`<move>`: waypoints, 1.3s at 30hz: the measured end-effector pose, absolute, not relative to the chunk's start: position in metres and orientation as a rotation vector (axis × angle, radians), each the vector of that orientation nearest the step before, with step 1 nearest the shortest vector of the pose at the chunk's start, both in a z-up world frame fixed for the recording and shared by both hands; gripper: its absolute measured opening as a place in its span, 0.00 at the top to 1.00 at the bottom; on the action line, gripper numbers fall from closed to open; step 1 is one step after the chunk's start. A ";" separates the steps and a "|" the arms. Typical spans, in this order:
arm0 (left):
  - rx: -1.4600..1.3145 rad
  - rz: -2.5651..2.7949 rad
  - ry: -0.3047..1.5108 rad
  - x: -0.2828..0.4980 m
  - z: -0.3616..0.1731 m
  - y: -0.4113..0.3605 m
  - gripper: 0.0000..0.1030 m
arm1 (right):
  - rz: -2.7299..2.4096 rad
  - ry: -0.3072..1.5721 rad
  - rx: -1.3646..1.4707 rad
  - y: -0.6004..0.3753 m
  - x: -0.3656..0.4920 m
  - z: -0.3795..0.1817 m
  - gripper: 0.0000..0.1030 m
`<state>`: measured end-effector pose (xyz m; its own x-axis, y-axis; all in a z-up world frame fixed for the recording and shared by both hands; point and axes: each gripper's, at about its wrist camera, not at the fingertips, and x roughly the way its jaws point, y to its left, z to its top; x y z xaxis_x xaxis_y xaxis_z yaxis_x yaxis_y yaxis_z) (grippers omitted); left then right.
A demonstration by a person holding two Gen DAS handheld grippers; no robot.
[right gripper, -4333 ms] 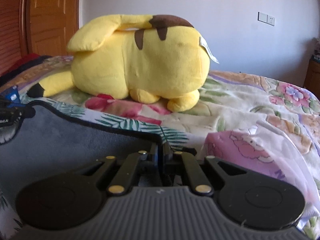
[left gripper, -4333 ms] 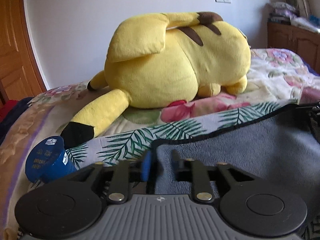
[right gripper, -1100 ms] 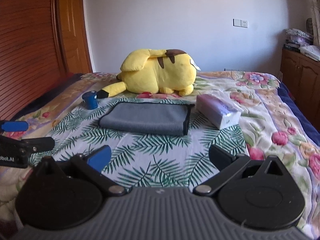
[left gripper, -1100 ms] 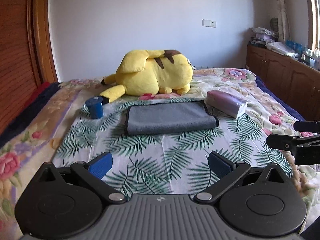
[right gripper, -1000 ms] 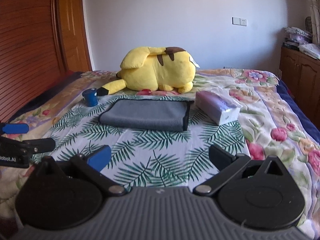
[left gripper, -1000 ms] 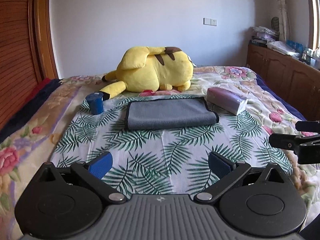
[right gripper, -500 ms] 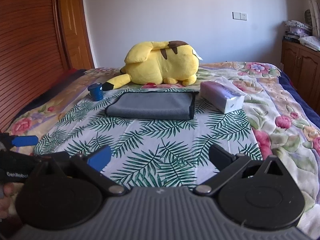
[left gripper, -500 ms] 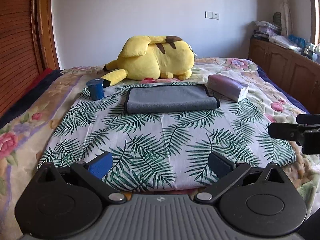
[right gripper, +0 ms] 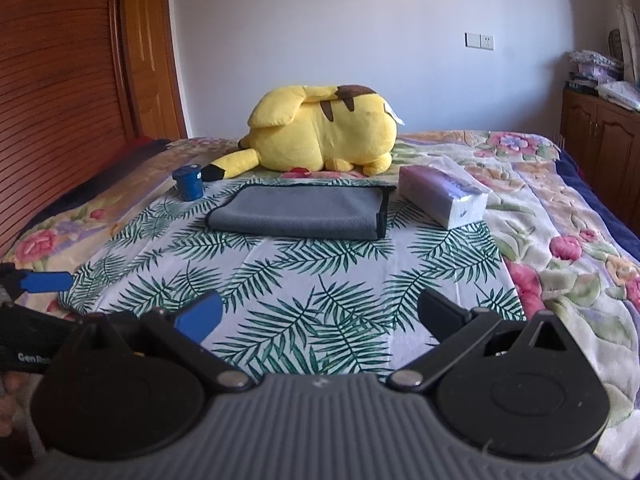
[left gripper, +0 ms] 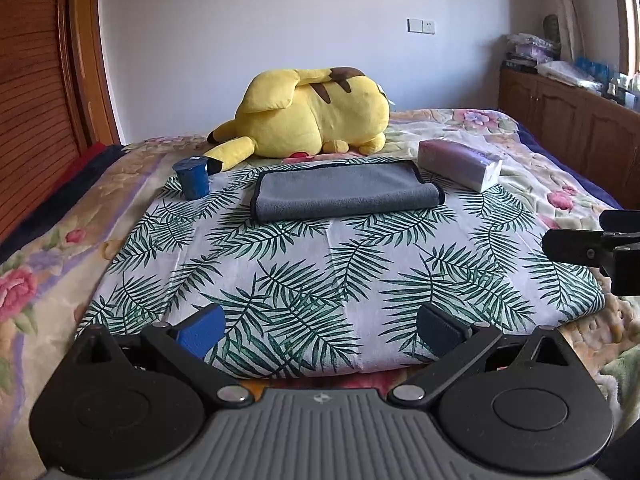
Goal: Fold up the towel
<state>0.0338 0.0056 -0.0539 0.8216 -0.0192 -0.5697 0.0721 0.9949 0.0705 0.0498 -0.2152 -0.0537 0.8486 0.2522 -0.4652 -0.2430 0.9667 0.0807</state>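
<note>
Grey microfibre towel (left gripper: 346,194) with dark piping lies folded into a flat rectangle on the far half of the palm-leaf cloth (left gripper: 320,272), just in front of the yellow plush toy (left gripper: 316,114), between the blue cup (left gripper: 193,178) on its left and the tissue pack (left gripper: 460,164) on its right; touching neither, as far as both views show. Rounded fold faces the cameras, piped edges stacked at the far and right sides (right wrist view shows the doubled piping at the right end (right gripper: 382,212)). Left gripper (left gripper: 320,328) is well short of the towel over the near edge of the cloth, jaws wide, nothing between the pads. Right gripper (right gripper: 320,316) likewise: jaws wide, empty, well apart from the towel. Judgement: task reads as done or nearly so, with at most one further fold across the long axis left. If that fold is wanted: approach low from the right end, pinch both stacked layers at the near and far right corners together, not the top layer only; lift just clear of the cloth, carry across to the left end, lay corners on corners. Risks: the palm-leaf cloth snagging in the pinch; soft bed giving under pressure; cup being knocked at the left end.
</note>
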 end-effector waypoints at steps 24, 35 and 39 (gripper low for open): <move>0.076 -0.041 0.469 0.018 -0.034 0.014 0.00 | 0.210 0.389 0.040 -0.226 0.040 -0.048 0.00; 0.070 -0.046 0.425 0.014 -0.026 0.016 0.00 | 0.195 0.354 0.042 -0.228 0.038 -0.045 0.00; 0.064 -0.043 0.415 0.013 -0.024 0.016 0.00 | 0.192 0.343 0.043 -0.229 0.037 -0.044 0.00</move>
<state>0.0132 0.0156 -0.0243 0.9144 -0.0292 -0.4039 0.0552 0.9971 0.0529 0.0365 -0.2289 -0.0443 0.9237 0.1939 -0.3303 -0.1793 0.9810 0.0744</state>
